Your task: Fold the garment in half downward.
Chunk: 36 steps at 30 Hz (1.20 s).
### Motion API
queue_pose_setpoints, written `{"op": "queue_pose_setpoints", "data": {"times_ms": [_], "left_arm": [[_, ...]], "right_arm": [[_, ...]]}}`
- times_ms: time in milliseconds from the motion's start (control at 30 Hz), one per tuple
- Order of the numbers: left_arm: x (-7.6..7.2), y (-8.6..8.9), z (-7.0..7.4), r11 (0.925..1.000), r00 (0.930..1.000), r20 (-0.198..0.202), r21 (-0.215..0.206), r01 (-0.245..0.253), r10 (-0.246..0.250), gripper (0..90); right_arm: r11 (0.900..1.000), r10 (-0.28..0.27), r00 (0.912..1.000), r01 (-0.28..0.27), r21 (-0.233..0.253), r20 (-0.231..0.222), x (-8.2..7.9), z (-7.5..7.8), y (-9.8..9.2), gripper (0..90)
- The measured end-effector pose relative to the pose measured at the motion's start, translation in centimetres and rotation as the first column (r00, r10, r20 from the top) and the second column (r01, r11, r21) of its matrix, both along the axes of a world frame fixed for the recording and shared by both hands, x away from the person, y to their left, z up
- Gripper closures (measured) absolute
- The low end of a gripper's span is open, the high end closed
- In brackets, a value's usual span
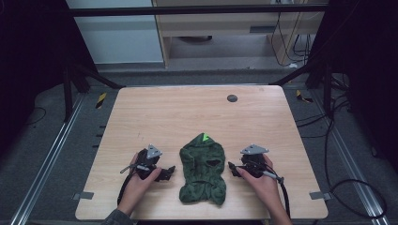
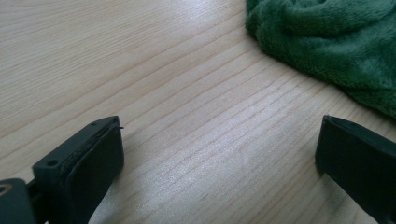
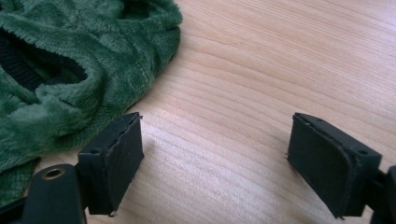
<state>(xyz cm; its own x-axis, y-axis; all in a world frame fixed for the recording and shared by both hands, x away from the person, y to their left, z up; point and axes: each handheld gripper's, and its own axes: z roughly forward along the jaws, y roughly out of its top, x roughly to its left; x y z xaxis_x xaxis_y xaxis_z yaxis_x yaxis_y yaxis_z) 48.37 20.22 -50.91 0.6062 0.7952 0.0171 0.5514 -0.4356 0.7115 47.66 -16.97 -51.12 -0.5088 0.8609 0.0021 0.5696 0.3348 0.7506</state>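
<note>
Your left hand-held gripper (image 1: 165, 173) rests low on the surface (image 1: 187, 108) just to the left of the green fleece garment (image 1: 202, 168), jaws spread wide with nothing between them; in the left gripper view bare wood lies between the two black pads (image 2: 88, 163) and the garment's edge (image 2: 336, 42) sits just beyond the far jaw. The garment, your landmark here, lies crumpled near the front edge of the surface, roughly midway between your two hands, with a bright green tip at its far end and dark openings in its middle. To its right, your right hand-held gripper (image 1: 233, 168) mirrors the left: jaws wide apart and empty, pointed inward, one pad (image 3: 112, 158) just beside the plush fabric (image 3: 70, 70) without visibly pinching it. This symmetric stance looks like a ready position, each side placed to take one edge of the cloth. Beyond the garment, the pale wood surface is bare except for a small dark round disc (image 1: 232, 98) near its far edge. Around it you have grey floor, black frame struts, trailing cables to the right and a light cabinet behind.
</note>
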Motion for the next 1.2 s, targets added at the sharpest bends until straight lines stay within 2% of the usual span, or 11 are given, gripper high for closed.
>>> {"op": "queue_pose_setpoints", "data": {"times_ms": [333,467,533,567,733,767,867,1033,1133,1200], "left_arm": [[0.0,0.0,0.0,1.0000,1.0000,0.006,-0.002,0.003,-0.003,1.0],[-0.1,0.0,0.1,0.9999,1.0000,0.005,-0.017,-0.003,0.003,4.5],[-0.2,0.2,0.3,0.9995,1.0000,-0.003,-0.032,-0.007,0.007,5.9],[-0.2,0.2,0.4,0.9991,1.0000,0.002,-0.043,-0.007,0.007,6.5],[0.5,-0.2,1.6,0.9998,0.9997,0.020,-0.017,0.012,-0.012,9.7],[0.8,-0.2,1.9,0.9998,0.9995,0.024,-0.006,0.019,-0.019,10.5],[1.8,-0.6,3.0,0.9994,0.9991,0.026,0.005,0.034,-0.035,14.3],[3.8,-2.1,4.7,0.9964,0.9959,0.030,-0.001,0.085,-0.085,23.9],[4.6,-3.2,5.4,0.9941,0.9934,0.039,0.008,0.108,-0.108,30.3],[5.3,-3.8,5.5,0.9924,0.9922,0.022,0.007,0.123,-0.123,33.2]], "right_arm": [[1.000,-0.006,1.0000,0.006,-0.003,0.001,0.1,0.0,0.2,16.7],[1.000,-0.014,0.9999,0.014,-0.005,0.002,0.0,0.1,0.3,22.0],[1.000,0.002,1.0000,-0.002,-0.026,-0.002,-0.4,0.6,0.8,34.9],[1.000,0.005,1.0000,-0.005,-0.030,0.003,-0.5,0.7,1.0,37.4],[0.999,0.046,0.9988,-0.046,-0.024,0.017,0.2,2.1,1.6,46.0],[0.997,0.070,0.9975,-0.070,-0.017,0.008,0.5,2.5,1.8,48.4],[0.991,0.109,0.9940,-0.109,-0.074,-0.008,1.4,3.3,2.1,54.5],[0.980,0.181,0.9833,-0.182,-0.086,-0.020,3.3,4.4,2.6,66.7],[0.981,0.185,0.9823,-0.187,-0.062,-0.032,4.6,4.8,2.8,72.7],[0.981,0.186,0.9818,-0.188,-0.048,-0.038,5.3,5.0,2.9,76.0]]}}
